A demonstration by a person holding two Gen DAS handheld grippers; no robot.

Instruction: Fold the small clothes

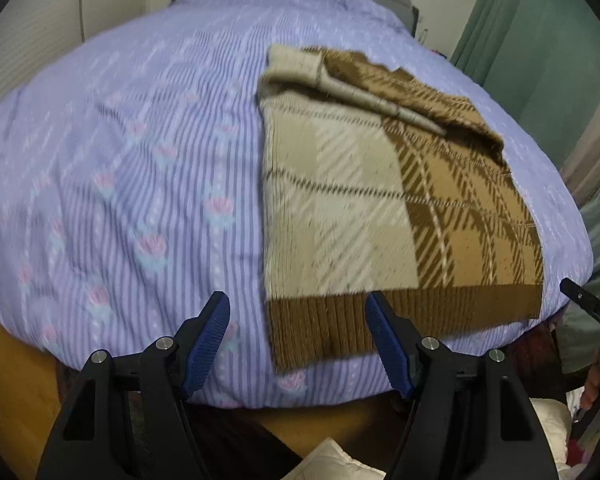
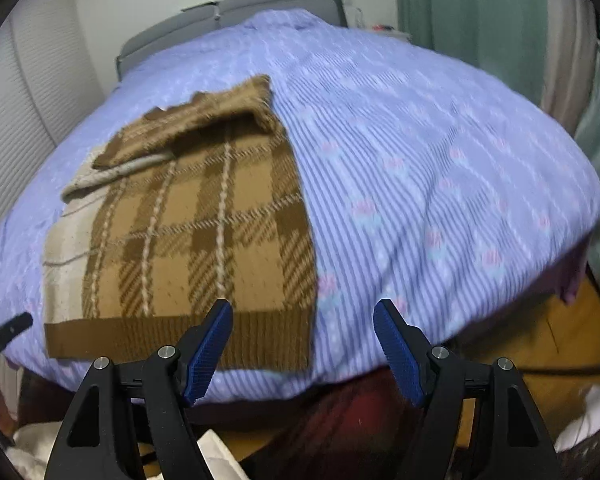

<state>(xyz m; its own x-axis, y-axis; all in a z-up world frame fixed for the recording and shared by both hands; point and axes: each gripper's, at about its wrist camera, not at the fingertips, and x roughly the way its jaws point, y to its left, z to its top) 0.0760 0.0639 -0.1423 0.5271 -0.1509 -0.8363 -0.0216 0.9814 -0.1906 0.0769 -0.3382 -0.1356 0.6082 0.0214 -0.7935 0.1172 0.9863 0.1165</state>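
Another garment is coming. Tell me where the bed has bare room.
Free: the striped bedspread left of the plaid sweater, and the wide stretch on its right, out to the bed's edges. Crowded: only the sweater's own patch, near the front edge.

Fuzzy knit sweater (image 1: pixel 380 208), ribbed cotton bedcover (image 1: pixel 140 160)

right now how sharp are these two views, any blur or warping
Left wrist: strong fisheye bulge with dark corners, bedspread smeared by motion, sweater softly streaked, left gripper sharp. Right wrist: same warping, bedspread blurred, worst at the right edge, right gripper crisp.
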